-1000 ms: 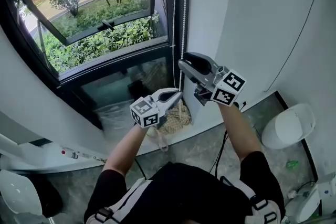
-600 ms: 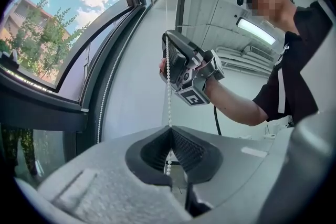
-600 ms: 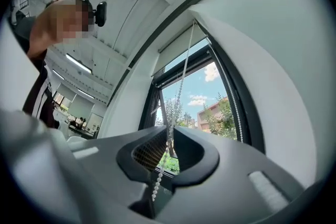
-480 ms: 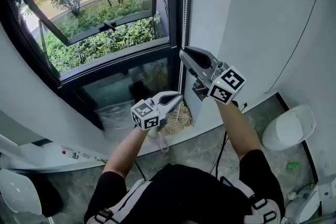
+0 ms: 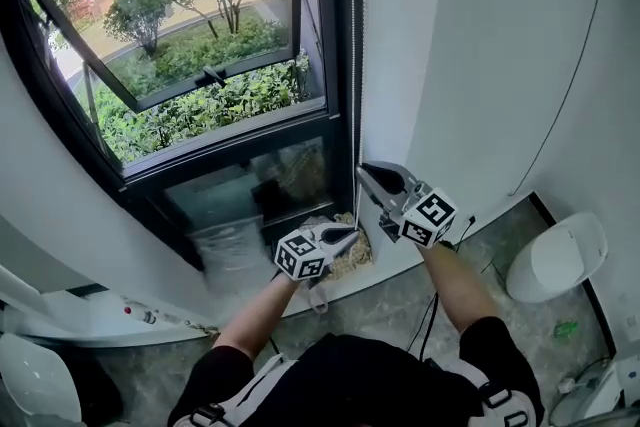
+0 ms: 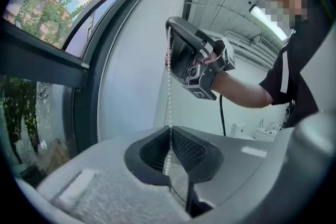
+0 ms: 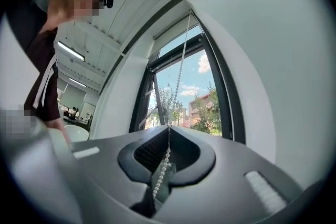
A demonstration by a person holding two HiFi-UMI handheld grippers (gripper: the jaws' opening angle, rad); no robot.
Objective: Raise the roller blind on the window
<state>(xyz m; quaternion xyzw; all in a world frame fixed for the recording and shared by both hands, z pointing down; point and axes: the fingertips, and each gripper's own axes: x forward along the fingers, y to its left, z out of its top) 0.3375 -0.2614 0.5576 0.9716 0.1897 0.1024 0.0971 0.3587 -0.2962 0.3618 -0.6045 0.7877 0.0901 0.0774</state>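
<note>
1. Roller blind's thin white bead chain [image 5: 354,65], head view: it hangs beside the black window frame [image 5: 335,35], next to the white wall [image 5: 480,65]. I judge it light, limp and slippery, so I grip on the beads themselves, one hand under the other. My left gripper [image 5: 350,234] sits below my right gripper [image 5: 364,174]. The blind itself is cut off above.
2. Left gripper view: my jaws are pinched together on the chain, its beads caught between the ribbed pads.
3. Right gripper view: my jaws have just been closing and now pinch the chain too. I cannot make out where it meets the roller.
</note>
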